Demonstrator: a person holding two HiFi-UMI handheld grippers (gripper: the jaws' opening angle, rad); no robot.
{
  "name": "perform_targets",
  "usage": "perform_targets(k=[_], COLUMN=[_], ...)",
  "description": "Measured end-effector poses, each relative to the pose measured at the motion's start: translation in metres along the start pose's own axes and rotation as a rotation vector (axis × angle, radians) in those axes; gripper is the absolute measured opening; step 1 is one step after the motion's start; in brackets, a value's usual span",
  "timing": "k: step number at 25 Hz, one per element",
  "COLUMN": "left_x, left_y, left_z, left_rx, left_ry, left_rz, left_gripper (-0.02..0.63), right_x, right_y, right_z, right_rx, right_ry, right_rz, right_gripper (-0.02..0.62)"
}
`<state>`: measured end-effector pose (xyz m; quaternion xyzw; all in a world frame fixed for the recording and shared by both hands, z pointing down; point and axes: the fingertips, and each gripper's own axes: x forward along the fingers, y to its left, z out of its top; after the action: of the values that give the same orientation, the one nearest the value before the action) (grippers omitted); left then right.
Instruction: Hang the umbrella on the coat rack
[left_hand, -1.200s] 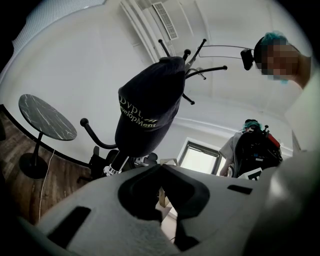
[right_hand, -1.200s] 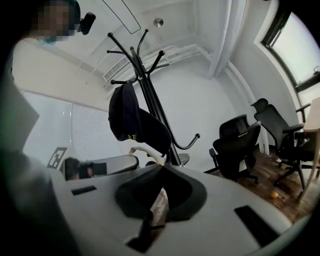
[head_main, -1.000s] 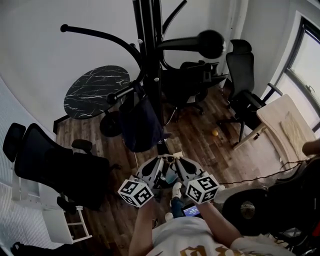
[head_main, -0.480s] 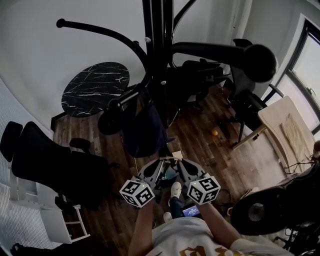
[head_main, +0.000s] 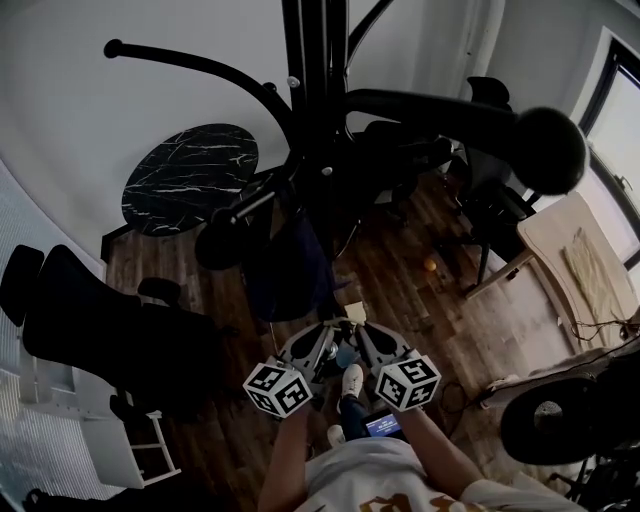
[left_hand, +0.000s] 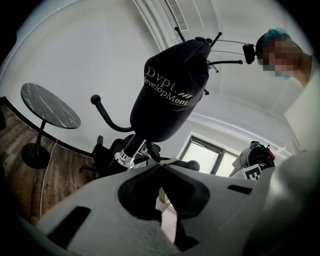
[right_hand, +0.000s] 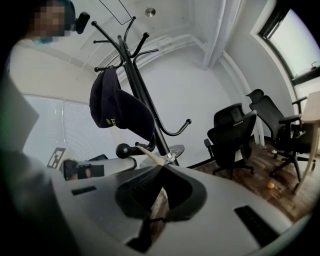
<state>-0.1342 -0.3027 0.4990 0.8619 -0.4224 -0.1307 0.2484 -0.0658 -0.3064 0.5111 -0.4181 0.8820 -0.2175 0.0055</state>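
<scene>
Right gripper view: right gripper (right_hand: 162, 165) jaws closed on pale strip (right_hand: 146, 152) at lower end of navy folded umbrella (left_hand: 167, 95). Left gripper (left_hand: 160, 165) also pinched shut, pale tip between its jaws, likely same strip. Umbrella top up among arms of coat rack (right_hand: 138, 82); whether seated there is unclear. Advice: lower slowly till rack bears weight, then release one gripper at a time.

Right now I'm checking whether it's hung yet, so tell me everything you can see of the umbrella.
The umbrella is a folded bundle of dark navy fabric with pale print, its far end up among the coat rack's hooks; whether it touches one I cannot tell. Below, a black shaft with a silver collar leads to a pale curved handle, on which the left gripper and right gripper are both shut.
</scene>
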Motion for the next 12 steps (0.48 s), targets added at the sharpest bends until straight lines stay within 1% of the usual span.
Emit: perform_targets(k=[12], left_x=[0.006], left_y=[0.015], left_z=[0.0], left_rx=[-0.015], left_ry=[0.004], left_rz=[0.013], left_gripper=[0.02], right_x=[0.017], right_y=[-0.005], right_z=[-0.004], right_rx=[0.001], right_ry=[0.023], right_rz=[0.002], right_gripper=[0.011])
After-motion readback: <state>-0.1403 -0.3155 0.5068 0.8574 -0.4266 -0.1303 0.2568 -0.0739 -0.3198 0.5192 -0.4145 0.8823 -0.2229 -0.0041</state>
